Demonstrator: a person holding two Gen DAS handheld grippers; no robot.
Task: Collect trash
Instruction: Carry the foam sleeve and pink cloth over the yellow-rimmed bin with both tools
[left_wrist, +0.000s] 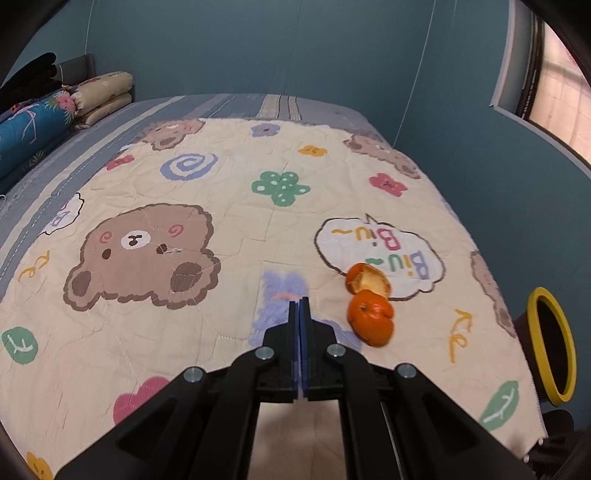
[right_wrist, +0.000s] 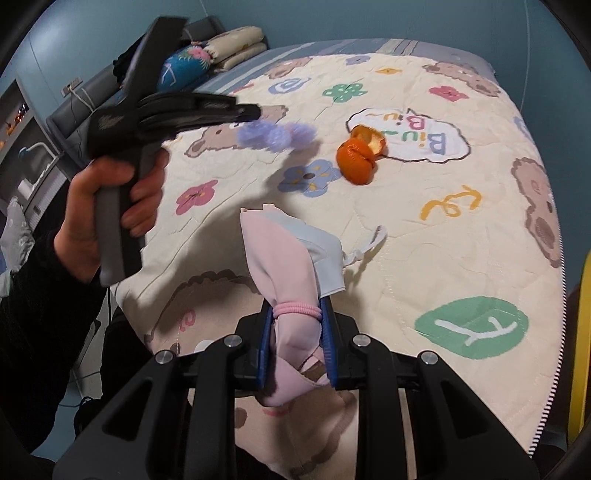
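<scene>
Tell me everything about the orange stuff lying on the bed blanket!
It is orange mandarin peel in what look like two curled pieces lying side by side and touching. The nearer piece shows its shiny, dimpled outside with a small stem dimple; the farther piece is turned up, showing its pale yellowish inside and a ragged torn edge. Both rest on the cream quilted cartoon blanket, at the edge of its white speech-bubble print. No tool touches them.

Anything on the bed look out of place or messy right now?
Yes: orange peel lies on the quilt beside the "Biu Biu" speech bubble, one piece turned open to show its pale inside. It is food scrap on bedding, not yet picked up. Nothing looks spilled or torn.
</scene>
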